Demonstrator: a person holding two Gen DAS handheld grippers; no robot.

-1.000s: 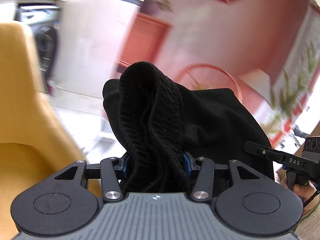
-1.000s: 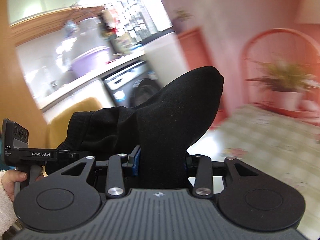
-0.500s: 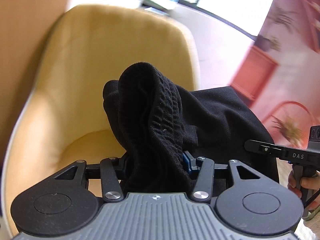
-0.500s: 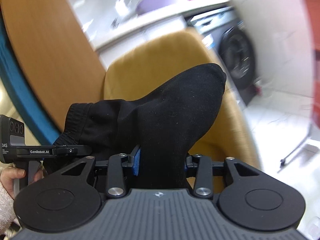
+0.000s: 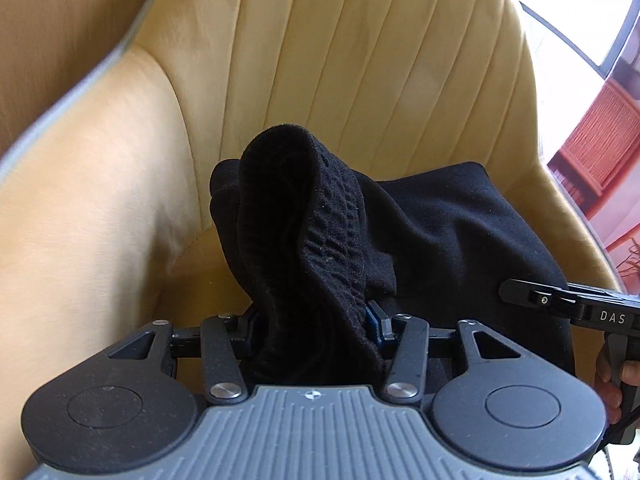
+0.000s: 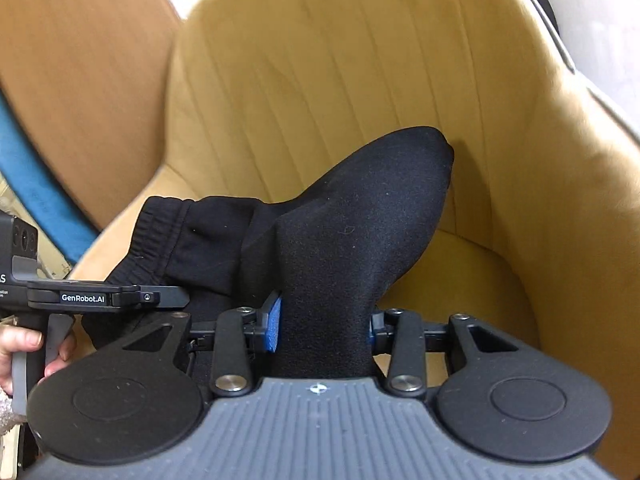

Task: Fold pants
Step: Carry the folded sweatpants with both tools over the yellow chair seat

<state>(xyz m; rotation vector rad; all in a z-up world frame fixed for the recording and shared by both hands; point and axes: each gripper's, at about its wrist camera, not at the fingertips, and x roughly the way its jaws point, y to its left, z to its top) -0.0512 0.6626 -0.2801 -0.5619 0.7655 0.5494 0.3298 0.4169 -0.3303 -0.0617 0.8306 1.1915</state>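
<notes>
**Pants held over the chair**

Black knit fabric pants [image 5: 440,232] hang bunched between both tools, in front of a mustard-yellow channel-stitched upholstered armchair [image 5: 320,60]. Left gripper [image 5: 312,312] clamps the ribbed waistband; right gripper [image 6: 324,320] pinches a smooth fold with its blue pads [image 6: 272,320].

Ahead: the ribbed backrest of the yellow chair [image 5: 360,60] closes the way forward in both wrist views.
Left edge: the chair's curved arm [image 5: 80,184] walls that side.
Right edge: the other arm [image 6: 580,184] rises close by.
Seat: a bare strip [image 6: 460,276] lies open beneath the hanging black pants [image 5: 460,232].
Between the grippers: the pants fill the gap from left gripper [image 5: 312,320] to right gripper [image 6: 324,324].
</notes>
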